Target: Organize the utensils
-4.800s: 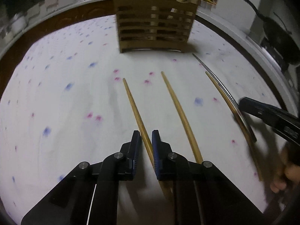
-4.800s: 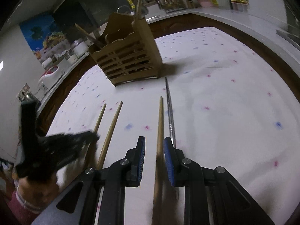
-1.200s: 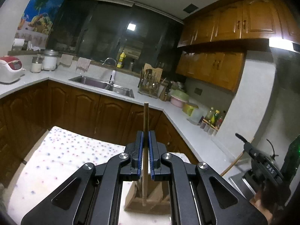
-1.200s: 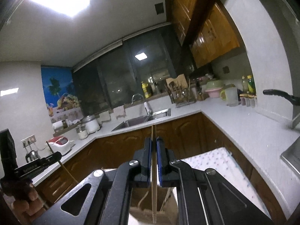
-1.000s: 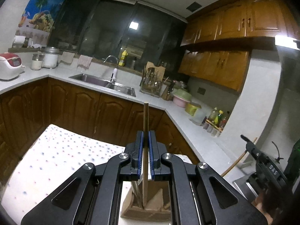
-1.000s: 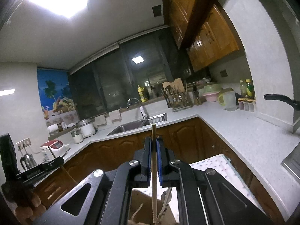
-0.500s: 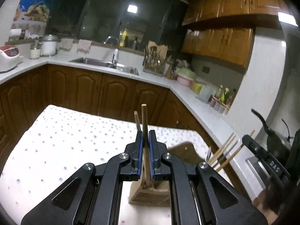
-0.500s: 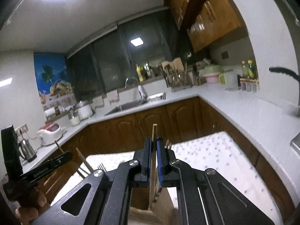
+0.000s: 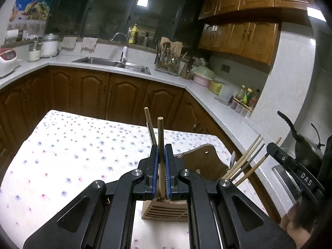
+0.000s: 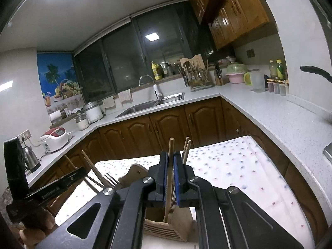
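My left gripper (image 9: 161,172) is shut on an upright wooden chopstick (image 9: 160,132) whose lower end stands in the wooden slatted utensil holder (image 9: 166,209) below the fingers. More chopsticks and a metal utensil (image 9: 244,161) lean out of the holder's right side. In the right wrist view my right gripper (image 10: 170,176) is shut on another wooden chopstick (image 10: 171,147), its lower end inside the same holder (image 10: 164,230). Two chopstick tips (image 10: 186,145) rise just right of it. A fork (image 10: 111,178) and chopsticks lean left. The other gripper (image 10: 56,186) shows at left.
The holder stands on a table with a white dotted cloth (image 9: 72,145). Brown cabinets and a grey counter (image 10: 280,112) wrap around, with a sink (image 9: 112,62), a rice cooker (image 10: 56,137), a kettle (image 10: 31,159) and a dark pan (image 9: 307,149) on the right.
Both grippers came down with their chopsticks, and the sticks' lower ends went into the holder. Most of that drop came in the earlier half second; the jaws stayed shut.
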A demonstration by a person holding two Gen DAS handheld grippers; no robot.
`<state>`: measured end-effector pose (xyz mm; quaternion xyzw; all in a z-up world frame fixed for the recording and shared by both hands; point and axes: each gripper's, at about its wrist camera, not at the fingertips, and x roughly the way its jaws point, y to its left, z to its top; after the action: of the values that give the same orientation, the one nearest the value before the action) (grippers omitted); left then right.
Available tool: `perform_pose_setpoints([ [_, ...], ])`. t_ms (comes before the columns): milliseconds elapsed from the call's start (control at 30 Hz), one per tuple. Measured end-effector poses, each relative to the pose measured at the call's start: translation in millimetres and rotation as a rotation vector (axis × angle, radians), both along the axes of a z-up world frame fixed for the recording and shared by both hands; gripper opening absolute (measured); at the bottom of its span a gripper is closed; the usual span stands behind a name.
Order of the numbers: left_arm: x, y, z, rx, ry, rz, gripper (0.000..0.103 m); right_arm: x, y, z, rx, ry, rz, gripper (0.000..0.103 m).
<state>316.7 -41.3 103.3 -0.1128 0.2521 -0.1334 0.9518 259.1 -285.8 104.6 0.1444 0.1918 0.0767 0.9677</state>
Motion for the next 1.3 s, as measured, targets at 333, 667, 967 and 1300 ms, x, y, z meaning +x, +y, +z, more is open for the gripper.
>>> perform_pose_setpoints([
  [333, -2.6, 7.8, -0.8, -0.035, 0.015, 0.009, 0.022, -2.0, -4.1, -2.0, 0.036, 0.000, -0.005, 0.013],
  [667, -35.0, 27.1, 2.9, -0.054, 0.001, 0.069, 0.075, -33.6, -21.0, 6.6, 0.130, -0.068, -0.040, 0.076],
  [967, -93.9, 44.7, -20.9, -0.083, 0.032, 0.136, 0.088, -81.2, -11.3, -9.3, 0.148, -0.070, -0.027, 0.099],
  [1300, -165.1, 62.4, -31.5, -0.072, 0.032, 0.190, 0.088, -136.9, -5.2, -40.0, 0.199, 0.001, -0.011, 0.099],
])
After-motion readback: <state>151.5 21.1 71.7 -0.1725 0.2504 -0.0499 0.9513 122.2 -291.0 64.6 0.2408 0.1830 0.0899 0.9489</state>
